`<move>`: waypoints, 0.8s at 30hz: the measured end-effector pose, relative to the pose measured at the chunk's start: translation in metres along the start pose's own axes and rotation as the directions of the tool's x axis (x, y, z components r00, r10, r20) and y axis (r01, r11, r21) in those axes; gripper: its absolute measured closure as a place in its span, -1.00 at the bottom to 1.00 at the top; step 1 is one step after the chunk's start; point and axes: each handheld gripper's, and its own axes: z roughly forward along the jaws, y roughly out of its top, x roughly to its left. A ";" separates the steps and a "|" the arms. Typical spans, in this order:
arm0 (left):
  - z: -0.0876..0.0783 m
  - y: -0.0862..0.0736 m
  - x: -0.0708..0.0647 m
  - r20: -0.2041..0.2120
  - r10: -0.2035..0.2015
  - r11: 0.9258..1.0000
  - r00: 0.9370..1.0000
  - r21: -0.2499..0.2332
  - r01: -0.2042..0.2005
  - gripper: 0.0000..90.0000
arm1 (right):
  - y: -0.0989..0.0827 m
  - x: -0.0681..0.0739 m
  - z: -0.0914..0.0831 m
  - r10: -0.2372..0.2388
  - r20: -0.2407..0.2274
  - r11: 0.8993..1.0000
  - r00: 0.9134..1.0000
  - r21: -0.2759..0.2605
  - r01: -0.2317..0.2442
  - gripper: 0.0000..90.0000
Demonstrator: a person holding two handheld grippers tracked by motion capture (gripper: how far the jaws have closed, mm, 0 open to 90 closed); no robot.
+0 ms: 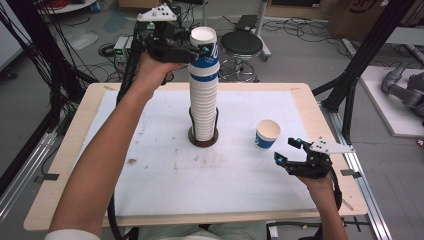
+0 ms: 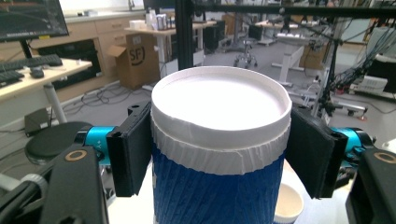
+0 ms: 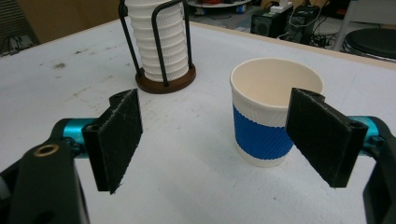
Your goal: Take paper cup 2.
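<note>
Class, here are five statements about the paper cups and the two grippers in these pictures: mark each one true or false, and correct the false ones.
1. The left gripper is closed on the top cup of the stack. True.
2. The stack of cups stands in a wire holder on a round brown base. True.
3. The single cup beside the stack lies on its side. False: it stands upright, mouth up, on the white table cover.
4. The right gripper grips the single cup. False: its jaws are open and the cup stands beyond them, untouched.
5. The single cup has a red band. False: the band is blue.
</note>
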 end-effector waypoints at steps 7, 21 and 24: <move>-0.015 0.023 0.001 -0.006 -0.006 0.999 1.000 -0.044 0.006 -0.34 | 0.000 0.001 0.001 0.000 -0.005 1.000 1.000 -0.002 0.000 -0.56; -0.061 0.033 0.010 -0.019 -0.031 0.992 0.999 -0.125 0.028 -0.34 | 0.000 0.001 0.001 0.009 -0.017 1.000 1.000 -0.004 -0.009 -0.56; -0.071 0.028 0.009 -0.013 -0.023 0.992 1.000 -0.123 0.021 -0.34 | 0.001 0.002 0.002 0.010 -0.021 1.000 1.000 -0.004 -0.011 -0.56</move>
